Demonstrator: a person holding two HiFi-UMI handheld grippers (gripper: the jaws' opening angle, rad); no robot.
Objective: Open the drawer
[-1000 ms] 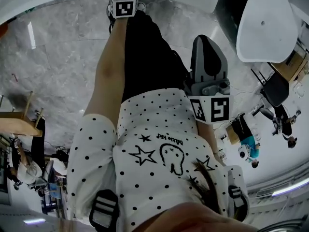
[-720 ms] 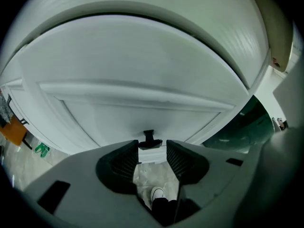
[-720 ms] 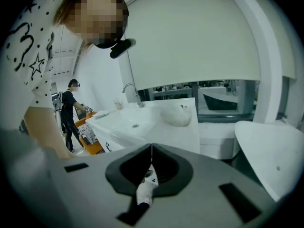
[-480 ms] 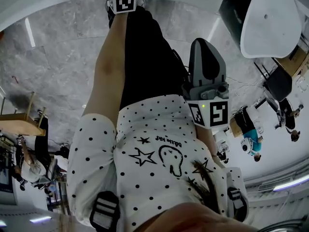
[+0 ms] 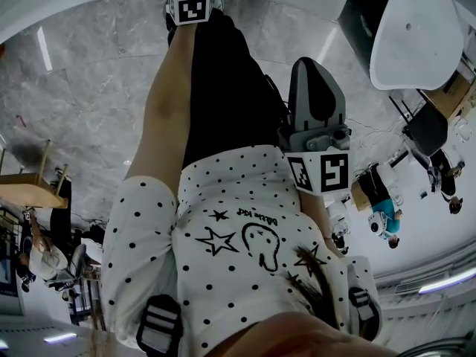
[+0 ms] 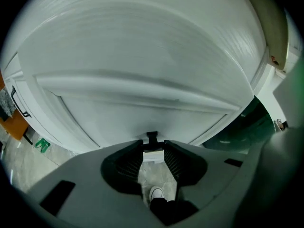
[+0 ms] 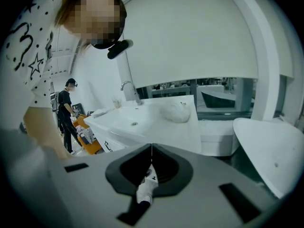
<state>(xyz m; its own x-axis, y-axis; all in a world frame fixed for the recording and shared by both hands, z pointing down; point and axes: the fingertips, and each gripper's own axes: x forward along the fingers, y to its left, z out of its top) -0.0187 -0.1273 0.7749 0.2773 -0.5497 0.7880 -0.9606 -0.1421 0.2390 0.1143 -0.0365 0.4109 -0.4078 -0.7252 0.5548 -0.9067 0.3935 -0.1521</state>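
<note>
In the left gripper view a white drawer front (image 6: 142, 56) fills the frame. Its small black handle (image 6: 152, 137) sits right at the tips of my left gripper (image 6: 153, 147). The jaws have just been closing, and the tips now touch the handle's crosspiece on both sides. The head view shows only this gripper's marker cube (image 5: 191, 7), at the top past the person's leg. My right gripper (image 5: 318, 99) hangs beside the person's hip, away from the drawer. Its jaws meet at the tips (image 7: 151, 148) with nothing between them.
The right gripper view shows a white vanity top (image 7: 156, 122) with a faucet (image 7: 129, 90) and basin. A white tub (image 5: 413, 32) stands at the upper right. A wooden chair (image 5: 30, 188) sits on the grey marble floor at left. Other people (image 7: 66, 113) stand further off.
The right gripper has sunk slightly and drifted a little left in the head view. The left gripper's marker cube stays at the top.
</note>
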